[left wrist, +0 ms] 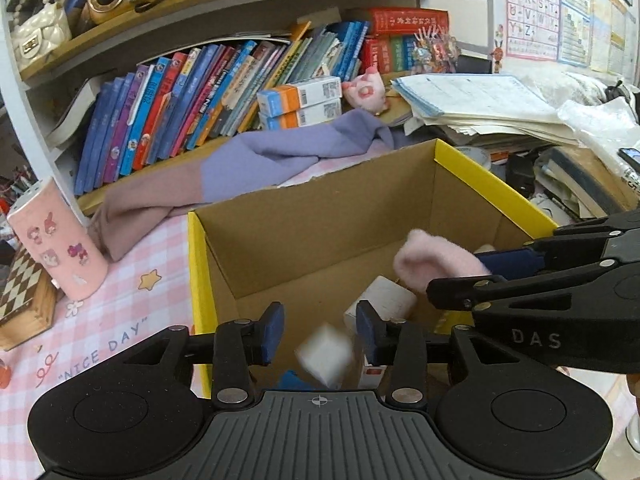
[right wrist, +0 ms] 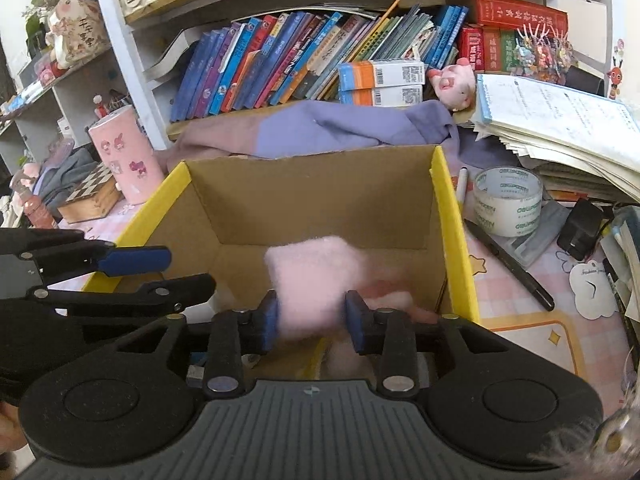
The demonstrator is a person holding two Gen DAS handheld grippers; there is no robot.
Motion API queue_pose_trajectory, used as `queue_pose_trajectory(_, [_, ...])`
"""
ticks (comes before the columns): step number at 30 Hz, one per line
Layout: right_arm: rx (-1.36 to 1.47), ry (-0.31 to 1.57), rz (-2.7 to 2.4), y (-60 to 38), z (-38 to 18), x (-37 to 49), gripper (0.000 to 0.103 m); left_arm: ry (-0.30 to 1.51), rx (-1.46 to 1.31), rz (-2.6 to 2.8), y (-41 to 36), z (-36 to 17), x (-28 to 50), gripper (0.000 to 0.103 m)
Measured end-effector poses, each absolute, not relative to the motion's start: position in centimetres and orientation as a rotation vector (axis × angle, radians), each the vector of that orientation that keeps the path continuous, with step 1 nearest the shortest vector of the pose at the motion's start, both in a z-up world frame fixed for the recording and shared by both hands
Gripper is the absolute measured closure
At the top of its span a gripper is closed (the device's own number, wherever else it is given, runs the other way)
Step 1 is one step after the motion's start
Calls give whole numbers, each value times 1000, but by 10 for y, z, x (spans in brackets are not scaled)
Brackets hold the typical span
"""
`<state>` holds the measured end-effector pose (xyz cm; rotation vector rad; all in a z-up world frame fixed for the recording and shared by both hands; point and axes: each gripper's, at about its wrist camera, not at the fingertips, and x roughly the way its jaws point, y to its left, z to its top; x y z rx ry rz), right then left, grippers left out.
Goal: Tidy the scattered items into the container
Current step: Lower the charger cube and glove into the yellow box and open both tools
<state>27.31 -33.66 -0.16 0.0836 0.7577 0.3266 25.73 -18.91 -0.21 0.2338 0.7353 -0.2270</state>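
Two grippers part-open | fluffy pink sock [right wrist: 316, 276] blurred between right gripper [right wrist: 312, 320] pads | white cube [left wrist: 325, 354] blurred over box [left wrist: 200, 280]

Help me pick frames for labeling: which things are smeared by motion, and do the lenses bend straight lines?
Left wrist view: white block smeared between the jaws, cardboard box sharp. Right wrist view: pink fluffy item blurred, books crisp. Both views: fisheye bows the shelf edges.

The pink checked cloth [left wrist: 120, 312] on the desk reads "NICE DAY" at 8 o'clock. The right hand-held gripper [left wrist: 486, 276], at 3 o'clock, bears "DAS". An alphabet chart [left wrist: 530, 8] at 1 o'clock shows Q, R, S, T, Z.
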Motion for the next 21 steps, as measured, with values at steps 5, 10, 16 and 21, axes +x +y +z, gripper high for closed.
queue_pose_trajectory(5, [97,749,338,-339,0,272,68,709,222,-174,-184,4,254,41])
queue_pose_trajectory(10, [103,720,336,-340,8,267,62,654,201,-141,-178,16,243,31])
queue_pose_trajectory(16, [83,644,325,-336,24,250,62,576,154,-122,-166,39,223,27])
queue_pose_trajectory(21, [74,593,285,-334,35,230,61,523,118,-120,-154,54,203,26])
